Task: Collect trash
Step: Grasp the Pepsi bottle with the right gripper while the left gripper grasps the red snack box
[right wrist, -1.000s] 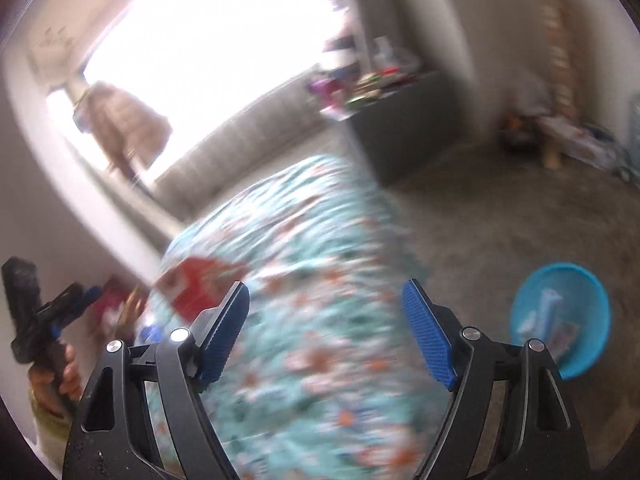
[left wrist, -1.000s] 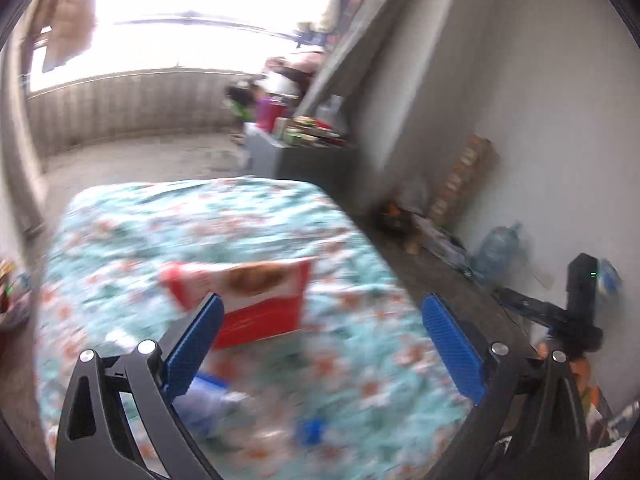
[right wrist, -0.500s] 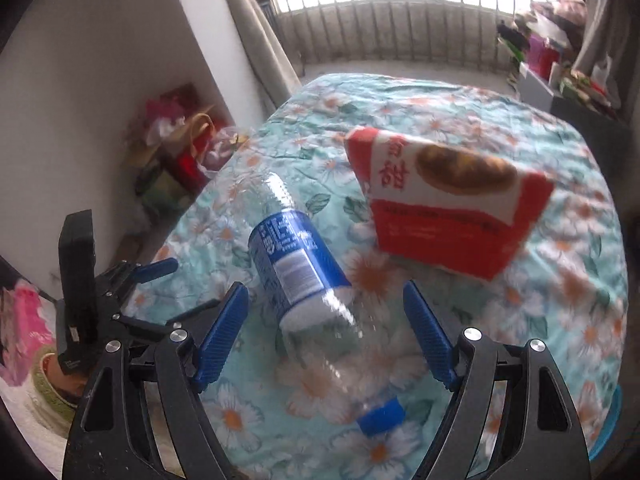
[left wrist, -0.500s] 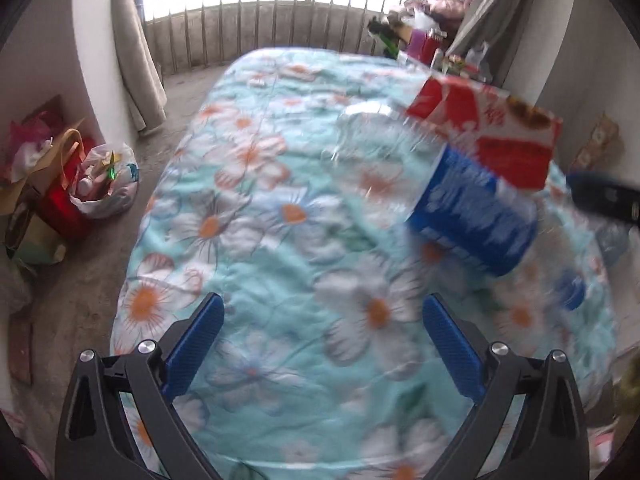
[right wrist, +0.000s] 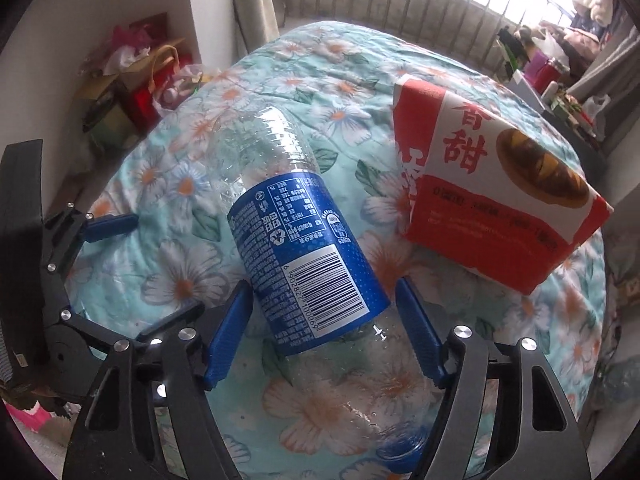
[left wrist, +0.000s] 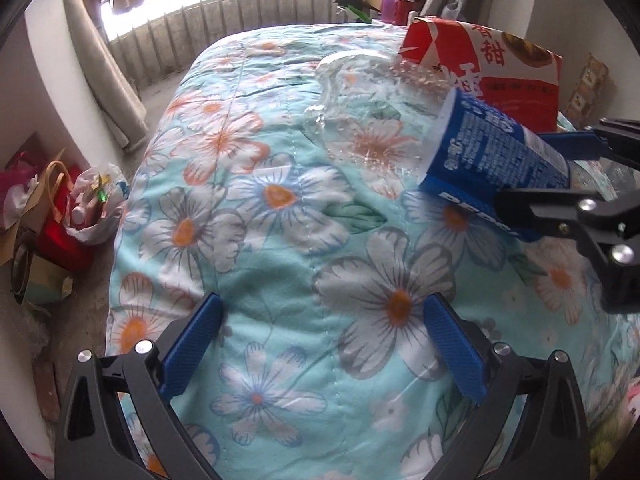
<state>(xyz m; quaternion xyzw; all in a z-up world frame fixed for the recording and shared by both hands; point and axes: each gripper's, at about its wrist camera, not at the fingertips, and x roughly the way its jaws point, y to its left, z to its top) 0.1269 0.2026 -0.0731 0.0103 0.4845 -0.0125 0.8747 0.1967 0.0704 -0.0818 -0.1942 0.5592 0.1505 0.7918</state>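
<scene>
The bottle (right wrist: 304, 256) lies on its side on the quilt (right wrist: 192, 264), just beside the red box (right wrist: 496, 200), base pointing towards the window and cap end towards the right gripper (right wrist: 326, 334). That gripper's jaws straddle the label, have just been closing and do not visibly press it. The left gripper (left wrist: 324, 350) hangs spread over bare quilt.

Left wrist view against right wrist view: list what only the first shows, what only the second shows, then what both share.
Only the left wrist view: the left gripper from behind, open over bare quilt, and the PEPSI lettering on the bottle's label.
Only the right wrist view: the label's barcode, the bottle's blue cap end between the right gripper's arms, and the right gripper straddling the bottle, its jaws just closing, pads not visibly pressing.
Both: the clear plastic bottle lying on the floral quilt, the red and white box beyond it, the bags by the wall, and the window railing.
</scene>
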